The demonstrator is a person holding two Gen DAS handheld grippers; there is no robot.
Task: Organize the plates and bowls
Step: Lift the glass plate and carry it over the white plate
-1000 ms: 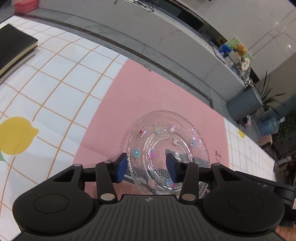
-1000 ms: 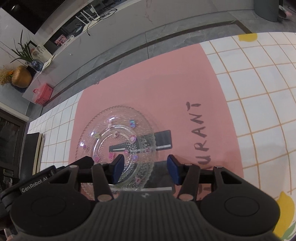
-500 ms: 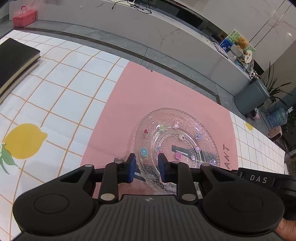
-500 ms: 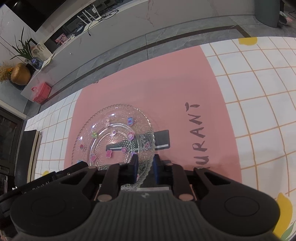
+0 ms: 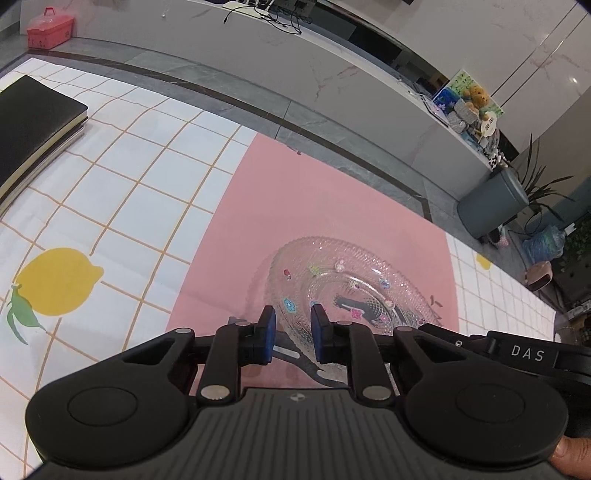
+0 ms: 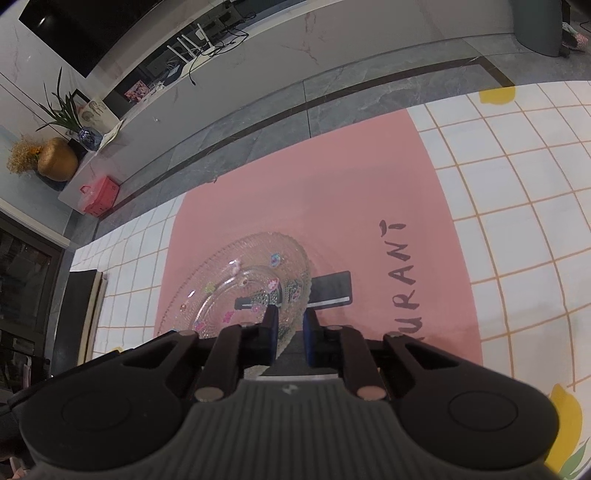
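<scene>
A clear glass plate [image 5: 351, 280] with small coloured flower dots hangs tilted just above the pink mat [image 5: 332, 206]. My left gripper [image 5: 292, 332] has its blue pads on either side of the plate's near left rim, the jaws still closing on it. In the right wrist view the same plate [image 6: 236, 284] shows, and my right gripper [image 6: 290, 332] is shut on its right rim. The right gripper's black body [image 5: 517, 350] reaches in from the right in the left wrist view.
The mat lies on a white checked tablecloth [image 5: 122, 177] printed with lemons. A black notebook [image 5: 33, 122] sits at the table's left end. Beyond the table edge are a grey floor, a red box [image 5: 50, 27] and a grey bin [image 5: 491, 203].
Both pairs of jaws went from wide apart to closed on opposite rims of the plate. The plate, flat on the mat before, now sits tilted and raised.
</scene>
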